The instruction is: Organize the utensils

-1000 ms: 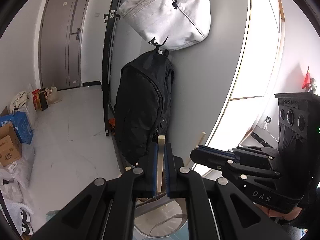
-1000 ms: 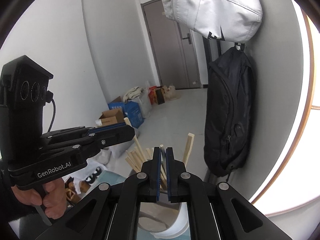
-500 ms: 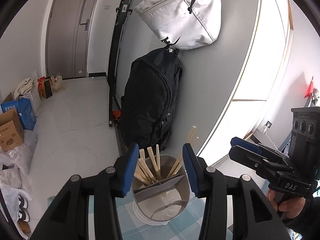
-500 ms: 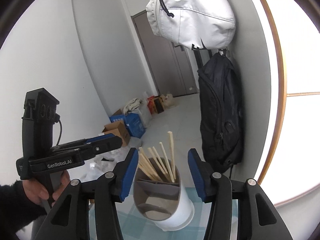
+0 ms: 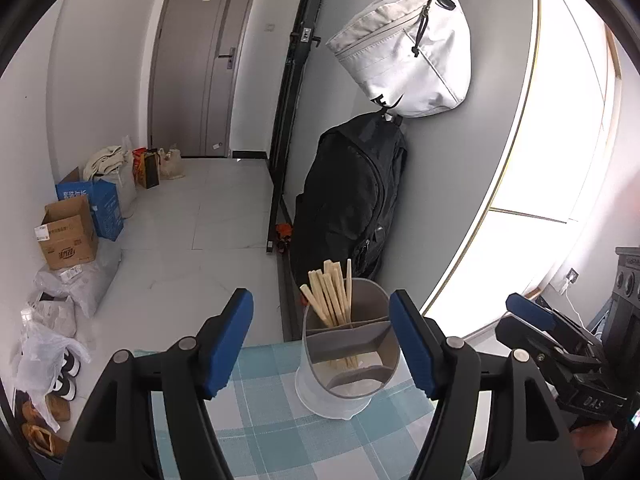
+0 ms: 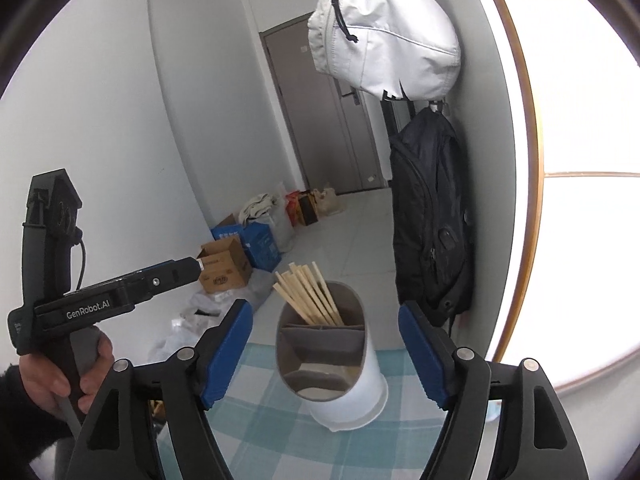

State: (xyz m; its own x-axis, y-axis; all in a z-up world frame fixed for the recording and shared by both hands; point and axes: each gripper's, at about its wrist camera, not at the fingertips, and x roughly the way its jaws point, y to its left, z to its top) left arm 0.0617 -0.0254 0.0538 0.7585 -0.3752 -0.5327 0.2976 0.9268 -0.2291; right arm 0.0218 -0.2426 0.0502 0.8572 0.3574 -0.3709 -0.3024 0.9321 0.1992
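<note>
Both claws backed off, opening, one holder [image 5: 347,364], eight chopsticks [image 5: 330,296]

Open air is seen above the checked tablecloth [image 5: 280,420] in front of both grippers; no object is caught between either pair of jaws, which are opening. The path straight ahead is blocked by the utensil holder [image 5: 348,384], standing near the table's far edge, with chopsticks [image 5: 330,292] sticking up out of its rear compartment; its front compartments are left free. Beyond it, passage is closed by the grey wall with a black backpack [image 5: 348,208] and white bag [image 5: 404,52] hung on it. To the left gripper's [image 5: 322,342] right, room is taken by the right gripper [image 5: 532,316]
</note>
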